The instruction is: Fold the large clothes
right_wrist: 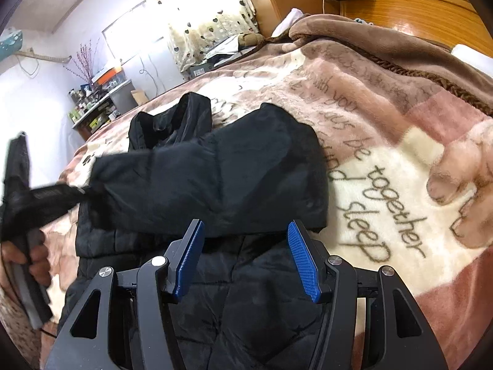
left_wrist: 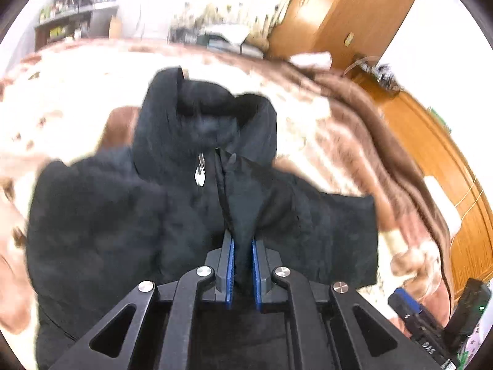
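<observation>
Nearest the left wrist camera, the left gripper [left_wrist: 243,265], a black two-finger tool with blue ribbed pads, is clamped on a pinch of dark fabric beside the front zip of a black padded jacket [left_wrist: 129,215]. That jacket lies front-up across a plush pink, cream and brown blanket [right_wrist: 385,141] covering a bed, its collar [left_wrist: 203,114] pointing away from the camera and a silver zip pull [left_wrist: 200,174] hanging just below it.

From the right wrist camera, the right gripper [right_wrist: 246,262] hovers over the jacket's lower, quilted part with its jaws standing apart and nothing between them. One sleeve [right_wrist: 197,172] already lies folded across the chest. A hand [right_wrist: 27,259] at the left edge holds the other tool's handle, which is blurred, so the exact fabric it lifts is probably the front edge.

Folding looks only just begun: one sleeve is in, while the other side and the body folds appear still to do.
</observation>
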The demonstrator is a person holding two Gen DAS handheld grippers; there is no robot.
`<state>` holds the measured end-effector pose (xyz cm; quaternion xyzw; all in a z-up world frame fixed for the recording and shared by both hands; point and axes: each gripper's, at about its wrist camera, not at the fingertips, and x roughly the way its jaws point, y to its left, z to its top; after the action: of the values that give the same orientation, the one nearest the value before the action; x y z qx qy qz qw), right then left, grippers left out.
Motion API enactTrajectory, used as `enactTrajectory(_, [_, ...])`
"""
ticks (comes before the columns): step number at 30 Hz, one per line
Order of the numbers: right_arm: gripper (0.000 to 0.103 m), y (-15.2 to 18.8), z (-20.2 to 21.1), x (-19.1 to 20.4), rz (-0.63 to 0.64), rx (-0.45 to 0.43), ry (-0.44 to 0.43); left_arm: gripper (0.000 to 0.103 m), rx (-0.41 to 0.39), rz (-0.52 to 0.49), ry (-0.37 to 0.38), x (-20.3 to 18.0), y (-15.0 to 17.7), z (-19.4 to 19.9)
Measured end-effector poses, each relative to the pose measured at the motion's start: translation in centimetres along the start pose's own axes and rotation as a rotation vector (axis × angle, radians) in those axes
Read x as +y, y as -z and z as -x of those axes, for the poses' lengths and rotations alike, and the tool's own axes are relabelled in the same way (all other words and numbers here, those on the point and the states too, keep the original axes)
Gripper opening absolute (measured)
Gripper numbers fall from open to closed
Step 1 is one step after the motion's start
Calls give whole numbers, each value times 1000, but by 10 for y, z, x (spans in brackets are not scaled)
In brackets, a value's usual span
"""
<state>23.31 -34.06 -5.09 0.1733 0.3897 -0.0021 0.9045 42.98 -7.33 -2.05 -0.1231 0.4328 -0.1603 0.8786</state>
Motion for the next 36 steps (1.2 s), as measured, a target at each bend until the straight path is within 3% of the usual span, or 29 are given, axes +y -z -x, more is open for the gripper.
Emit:
enactTrajectory(4, [57,-9,-4,12,19,-14,3,10,-43,6,-15,19,-13,19])
enactTrajectory(9, [57,-18,-17,35,51,-16,-22,10,-51,42,-103,64,-10,22])
enactTrajectory(15, [57,-27,-45,65,126,6,-9,10,-12,122,-171,110,1,7])
enactTrajectory(21, [57,-28,-77,83,236,23,61,10,23,135,-227,133,13,-7])
enactTrajectory(29, [57,-26,-120,68,252,75,166,15,73,111,-274,142,24,-30])
enactTrajectory(36, [59,-16,-151,57,255,156,168,17,126,139,-263,154,32,-50])
